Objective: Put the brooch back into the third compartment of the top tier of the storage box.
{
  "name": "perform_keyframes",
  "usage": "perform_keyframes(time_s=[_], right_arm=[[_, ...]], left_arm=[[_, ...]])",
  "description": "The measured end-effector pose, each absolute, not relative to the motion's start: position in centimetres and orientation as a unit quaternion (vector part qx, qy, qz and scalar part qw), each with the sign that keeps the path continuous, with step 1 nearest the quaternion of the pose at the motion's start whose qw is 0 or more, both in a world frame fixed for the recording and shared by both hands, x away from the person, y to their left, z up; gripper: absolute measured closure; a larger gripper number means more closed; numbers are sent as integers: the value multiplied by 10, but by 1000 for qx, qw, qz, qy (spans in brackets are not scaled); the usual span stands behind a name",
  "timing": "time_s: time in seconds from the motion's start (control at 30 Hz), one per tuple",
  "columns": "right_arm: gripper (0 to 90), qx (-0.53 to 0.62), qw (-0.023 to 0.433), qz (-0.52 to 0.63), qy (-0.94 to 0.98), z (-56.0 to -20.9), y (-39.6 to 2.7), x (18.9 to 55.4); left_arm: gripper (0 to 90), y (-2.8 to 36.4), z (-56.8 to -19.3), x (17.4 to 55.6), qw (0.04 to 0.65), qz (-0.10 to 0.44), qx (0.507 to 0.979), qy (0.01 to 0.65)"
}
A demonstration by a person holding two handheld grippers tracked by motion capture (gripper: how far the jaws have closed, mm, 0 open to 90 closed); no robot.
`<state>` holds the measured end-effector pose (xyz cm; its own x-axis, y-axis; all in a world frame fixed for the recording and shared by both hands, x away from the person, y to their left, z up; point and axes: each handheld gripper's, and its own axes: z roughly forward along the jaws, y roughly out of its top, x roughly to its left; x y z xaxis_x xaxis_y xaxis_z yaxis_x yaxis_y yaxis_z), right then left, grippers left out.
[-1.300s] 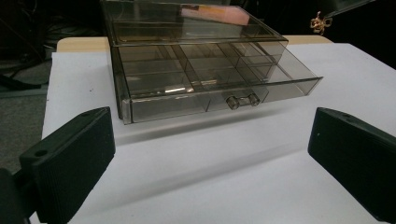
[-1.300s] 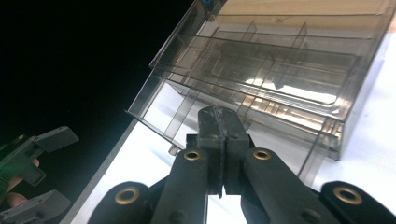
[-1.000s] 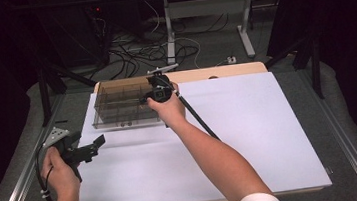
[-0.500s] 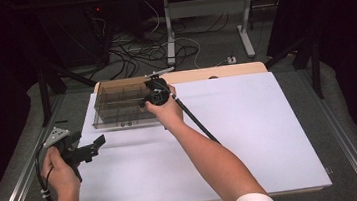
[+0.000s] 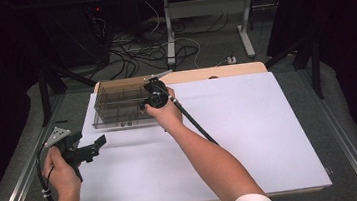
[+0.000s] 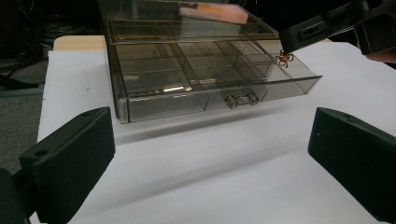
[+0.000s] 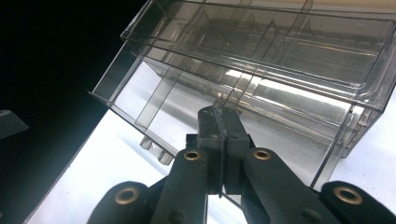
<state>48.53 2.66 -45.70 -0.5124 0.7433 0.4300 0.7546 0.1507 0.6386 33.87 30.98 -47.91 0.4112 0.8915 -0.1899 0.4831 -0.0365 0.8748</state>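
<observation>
**Tiny brooch over the open drawer**

Your right claw point(image 6: 286, 52) is pinched shut on a small gold spider-shaped trinket point(image 6: 283, 59), hanging above the far-right compartment of the smoky clear plastic drawer organiser point(image 5: 117, 107). It looks light, spindly and easily bent. Your left claw point(image 5: 91, 147) gapes empty nearby, over the white worktop point(image 5: 251, 138) in a dark room.

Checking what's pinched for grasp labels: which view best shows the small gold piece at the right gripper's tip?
Left gripper view: the small gold piece hangs from the shut right gripper over the open drawer, clearly outlined. The right gripper view has only a thin sliver between the jaws. In the high view the piece is too small to tell.
</observation>
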Motion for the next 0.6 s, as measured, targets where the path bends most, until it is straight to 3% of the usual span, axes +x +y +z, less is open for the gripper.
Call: perform_keyframes(time_s=[0.6], right_arm=[[899, -498, 1, -418, -759, -461, 24, 489]], left_arm=[[7, 309, -480, 339, 482, 211, 688, 500]])
